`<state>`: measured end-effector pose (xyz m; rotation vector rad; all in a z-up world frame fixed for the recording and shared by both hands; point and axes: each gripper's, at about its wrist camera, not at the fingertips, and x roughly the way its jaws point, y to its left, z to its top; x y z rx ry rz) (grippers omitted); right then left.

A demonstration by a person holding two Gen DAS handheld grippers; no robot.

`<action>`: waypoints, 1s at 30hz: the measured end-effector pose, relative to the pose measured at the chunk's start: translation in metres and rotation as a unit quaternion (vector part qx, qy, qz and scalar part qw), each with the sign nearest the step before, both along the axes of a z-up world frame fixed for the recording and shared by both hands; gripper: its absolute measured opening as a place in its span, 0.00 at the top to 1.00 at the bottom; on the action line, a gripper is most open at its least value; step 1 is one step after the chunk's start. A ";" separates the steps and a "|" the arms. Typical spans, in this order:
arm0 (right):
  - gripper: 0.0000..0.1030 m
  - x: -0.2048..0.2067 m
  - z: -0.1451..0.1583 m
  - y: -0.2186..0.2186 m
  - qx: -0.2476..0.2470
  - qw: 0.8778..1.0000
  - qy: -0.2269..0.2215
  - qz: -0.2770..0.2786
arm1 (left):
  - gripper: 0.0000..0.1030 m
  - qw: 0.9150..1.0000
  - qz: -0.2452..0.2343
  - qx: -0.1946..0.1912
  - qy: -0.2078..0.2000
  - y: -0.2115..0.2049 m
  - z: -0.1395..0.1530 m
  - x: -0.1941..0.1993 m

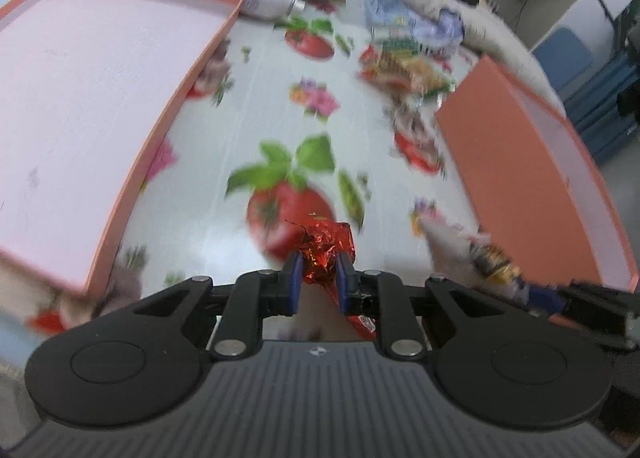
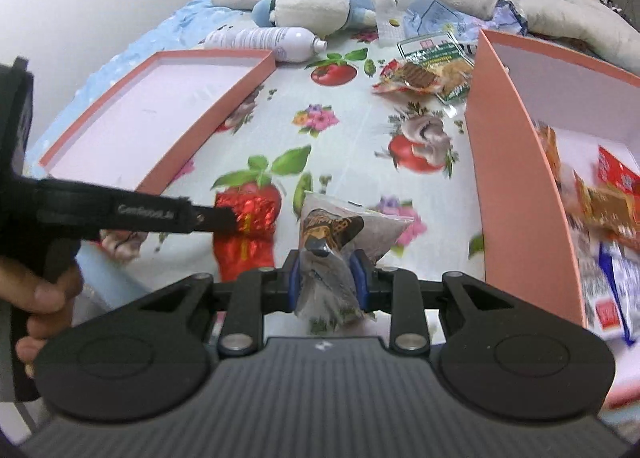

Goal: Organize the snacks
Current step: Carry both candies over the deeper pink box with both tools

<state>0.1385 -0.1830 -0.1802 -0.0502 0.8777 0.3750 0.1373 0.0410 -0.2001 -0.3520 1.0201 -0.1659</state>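
You are mid-carry with a snack in each hand. Your left hand-held gripper is clamped on a red foil-wrapped snack, low in the centre of the left wrist view; your right hand-held gripper is clamped on a grey snack packet with a brown print, low in the centre of its own view. Both snacks hang above the fruit-patterned cloth on the bed, clear of either box.

The box at the right edge of the right wrist view already holds several wrappers, red, orange and blue-white, so I judge it to be the collecting box. The shallow pink tray in the upper left of the left wrist view is bare. A loose pile of snacks lies near the top centre of the right view, just beside the box's far corner, yet to be gathered.

Your next move is likely to lift each snack over the box's tall near wall, part the jaws only once it is inside, and take the two in turn so the hand-held grippers do not collide.
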 end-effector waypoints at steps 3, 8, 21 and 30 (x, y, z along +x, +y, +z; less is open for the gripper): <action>0.71 -0.013 -0.005 -0.004 0.004 1.000 0.009 -0.009 | 0.76 1.000 0.014 -0.002 0.008 0.005 0.001 -0.014; 0.71 -0.028 -0.013 -0.011 0.004 1.000 0.024 -0.014 | 0.24 0.999 0.042 0.023 -0.003 0.006 0.007 -0.027; 0.71 -0.029 -0.018 -0.029 0.004 1.000 0.016 -0.026 | 0.18 0.998 0.029 0.059 -0.016 -0.035 -0.003 0.000; 0.71 -0.025 -0.027 -0.027 0.004 0.999 0.019 -0.031 | 0.21 0.995 0.007 0.101 -0.005 -0.042 -0.019 0.004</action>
